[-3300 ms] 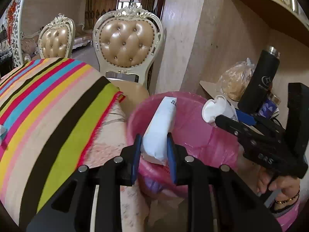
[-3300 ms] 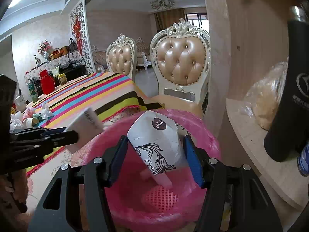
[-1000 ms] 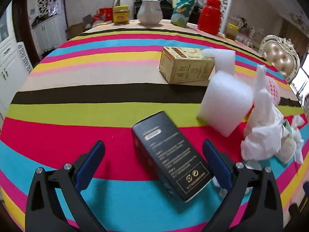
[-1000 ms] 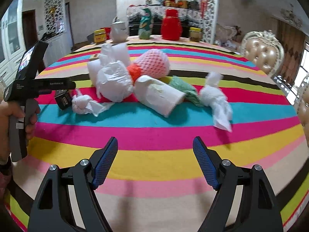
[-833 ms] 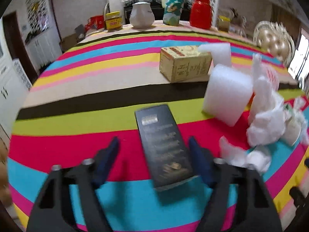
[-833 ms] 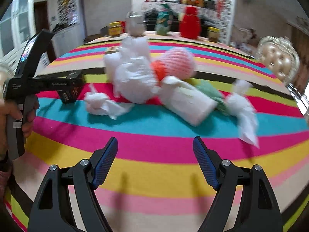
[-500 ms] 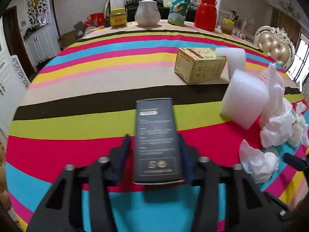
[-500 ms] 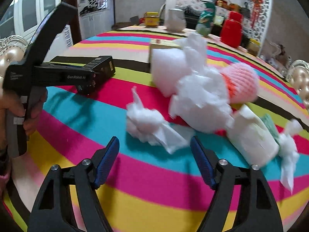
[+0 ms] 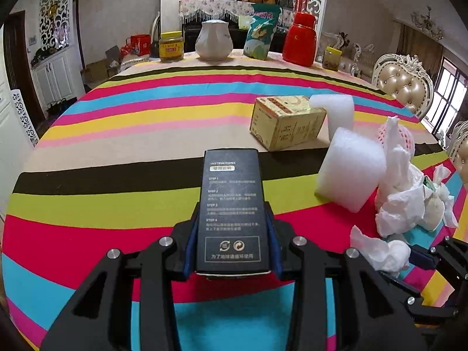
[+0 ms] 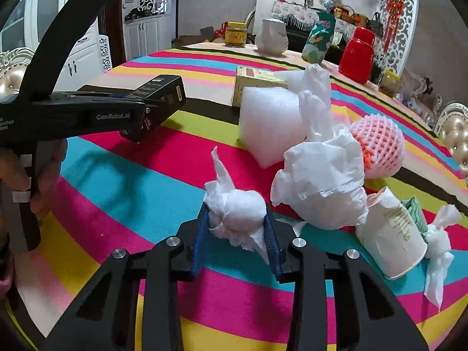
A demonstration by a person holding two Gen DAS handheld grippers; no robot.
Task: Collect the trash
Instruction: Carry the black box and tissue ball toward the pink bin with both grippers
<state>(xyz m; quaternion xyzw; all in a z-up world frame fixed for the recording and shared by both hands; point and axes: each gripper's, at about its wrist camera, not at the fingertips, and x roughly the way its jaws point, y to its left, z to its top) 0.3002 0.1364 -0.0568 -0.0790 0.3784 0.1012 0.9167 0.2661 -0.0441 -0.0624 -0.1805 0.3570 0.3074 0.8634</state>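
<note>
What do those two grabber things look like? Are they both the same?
Yes, they look like a matching pair. The left gripper and right gripper are both black, built from angular arms with cut-out holes and round silver bolts. Each has two fingers with blue pads. From the right wrist camera, the left one shows a pistol-style handle and white "GenRobot.AI" lettering on its side. No cables or sleeves show.

Striped tablecloth [image 9: 117, 134] lies bare across the left half and near edge: open passage there. Right side is crowded: foam block [image 9: 348, 169], cardboard box [image 9: 286, 121] behind it, plastic bag [image 10: 321, 181], pink fruit net [image 10: 380, 146], paper cup [image 10: 392, 234] lying on its side, all packed close. Far edge is lined with jar [image 9: 171, 46], white jug [image 9: 214, 39], snack bag [image 9: 261, 35], red flask [image 9: 299, 39].
</note>
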